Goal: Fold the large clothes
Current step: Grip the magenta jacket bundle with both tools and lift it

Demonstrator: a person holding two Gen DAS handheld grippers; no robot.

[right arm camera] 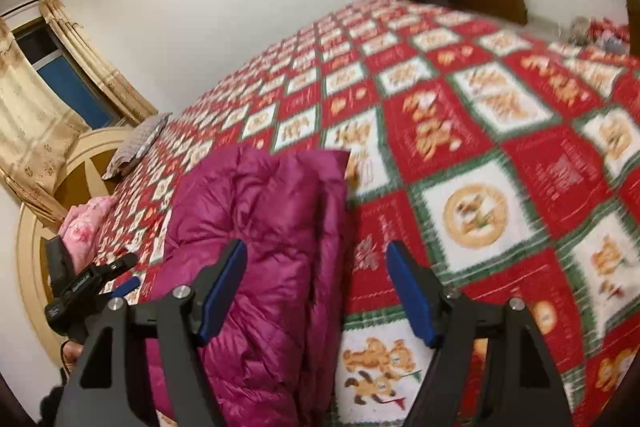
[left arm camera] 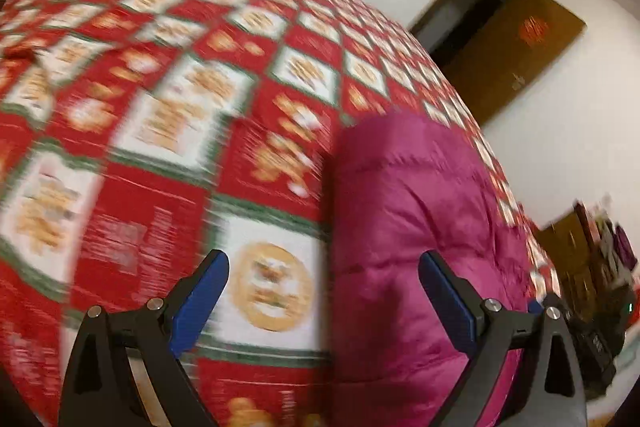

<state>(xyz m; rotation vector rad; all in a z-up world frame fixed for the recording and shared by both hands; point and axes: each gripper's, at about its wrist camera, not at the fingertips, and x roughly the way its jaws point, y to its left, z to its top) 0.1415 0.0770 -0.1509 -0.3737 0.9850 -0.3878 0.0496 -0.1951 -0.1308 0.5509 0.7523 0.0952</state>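
— What do you have in the left wrist view?

— My left gripper (left arm camera: 324, 291) hangs with its jaws spread wide and nothing between them. The magenta puffer jacket (left arm camera: 416, 247) lies on the red checked bedspread (left arm camera: 168, 131), already doubled into a long bundle, its near end under my right-hand finger. I judge the fold well along; what remains is probably one more fold across its length or tidying.

— And room on that side?

— Plenty of bare bedspread to the left of the jacket. On the right the bed edge runs close behind it, with the door (left arm camera: 516, 55) beyond.

— The right wrist view?

— My right gripper (right arm camera: 316, 291) is equally agape, empty, straddling the jacket's (right arm camera: 260, 247) long folded edge. The other gripper's (right arm camera: 124, 287) tip shows at far left. The far hem is square and free. Next I'd need both jaws closing on an end's corners, lifting together.

— Obstacles?

— A pillow (right arm camera: 140, 143) and pink cloth (right arm camera: 86, 227) near the headboard (right arm camera: 40, 267), well apart.
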